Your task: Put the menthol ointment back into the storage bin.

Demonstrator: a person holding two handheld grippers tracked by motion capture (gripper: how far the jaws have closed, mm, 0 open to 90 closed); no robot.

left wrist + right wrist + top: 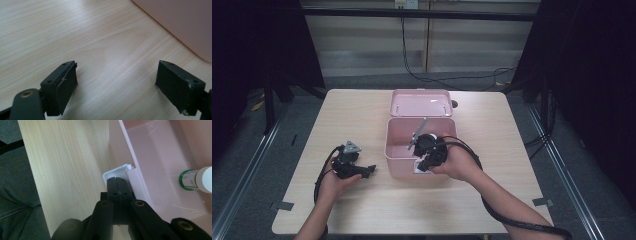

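Resting at the front wall of the open pink box [419,150] mid-worktop [362,120], the right claw [117,186] is pressed shut against its white latch [116,172], gripping nothing; it should be nudged gently. The left claw [116,82] is held wide open, empty, just beside the box.

No writing can be read anywhere. The bottle [197,180] lying in the pink box [160,170] carries a white label between green bands, with a small red mark on it, but its print is too blurred to make out. The box's white latch [117,171] bears no lettering.
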